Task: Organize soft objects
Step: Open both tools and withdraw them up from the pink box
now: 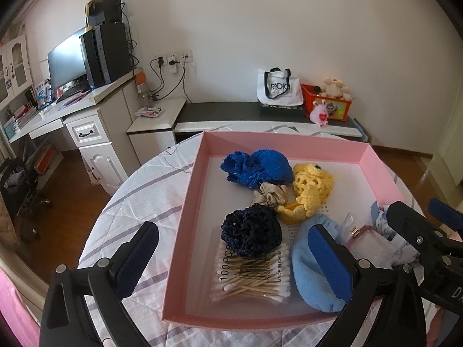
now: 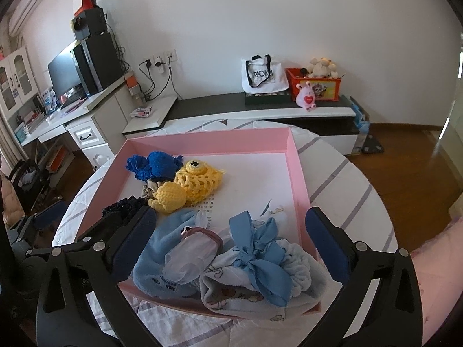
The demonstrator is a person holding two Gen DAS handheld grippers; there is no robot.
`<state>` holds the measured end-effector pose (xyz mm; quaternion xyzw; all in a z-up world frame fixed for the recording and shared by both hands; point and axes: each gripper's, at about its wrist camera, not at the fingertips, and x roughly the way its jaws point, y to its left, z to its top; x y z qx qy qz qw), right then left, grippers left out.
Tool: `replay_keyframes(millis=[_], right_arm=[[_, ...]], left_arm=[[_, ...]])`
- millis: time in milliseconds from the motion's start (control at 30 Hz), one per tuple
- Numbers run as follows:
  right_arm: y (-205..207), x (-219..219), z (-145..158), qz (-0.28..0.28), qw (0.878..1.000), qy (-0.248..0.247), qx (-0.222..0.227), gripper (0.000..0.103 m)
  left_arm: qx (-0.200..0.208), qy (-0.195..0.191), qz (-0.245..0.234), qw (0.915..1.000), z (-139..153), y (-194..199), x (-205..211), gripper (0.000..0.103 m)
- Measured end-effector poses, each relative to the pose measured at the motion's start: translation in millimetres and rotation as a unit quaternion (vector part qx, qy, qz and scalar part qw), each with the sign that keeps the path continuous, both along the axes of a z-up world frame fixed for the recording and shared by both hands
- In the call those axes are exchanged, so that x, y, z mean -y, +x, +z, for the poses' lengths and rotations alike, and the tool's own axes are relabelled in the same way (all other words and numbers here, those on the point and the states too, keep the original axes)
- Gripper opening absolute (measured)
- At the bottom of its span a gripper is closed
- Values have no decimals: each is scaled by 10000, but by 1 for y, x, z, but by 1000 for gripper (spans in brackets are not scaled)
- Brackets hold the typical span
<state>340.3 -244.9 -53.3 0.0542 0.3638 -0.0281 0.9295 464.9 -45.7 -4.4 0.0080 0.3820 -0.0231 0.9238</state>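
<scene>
While my left gripper (image 1: 234,256) and right gripper (image 2: 231,241) hang wide apart, grasping nothing, the pink tray (image 1: 185,202) fills mid-frame with a yellow knit (image 2: 199,180) inside.

Right tongs (image 2: 231,237) wide apart, over pink tray (image 2: 298,170) w/ blue cloths (image 2: 260,257)

Pink tray (image 1: 185,202), royal-blue crochet piece (image 1: 254,167), yellow crochet piece (image 1: 311,185), navy scrunchie (image 1: 250,231), lilac-striped white tablecloth (image 1: 139,202)
</scene>
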Motion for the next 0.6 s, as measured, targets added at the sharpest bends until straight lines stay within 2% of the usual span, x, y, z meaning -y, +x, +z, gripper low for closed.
replay_keyframes(millis=[367,600], right_arm=[[-18,1,10,-6,9999,-62,119,103],[-43,-5,21,17,9995,-154,258,103]], left_arm=[[87,21,77,9999,15,-24,-3,102],[266,-2,88,9996,30,-55,-5,102]])
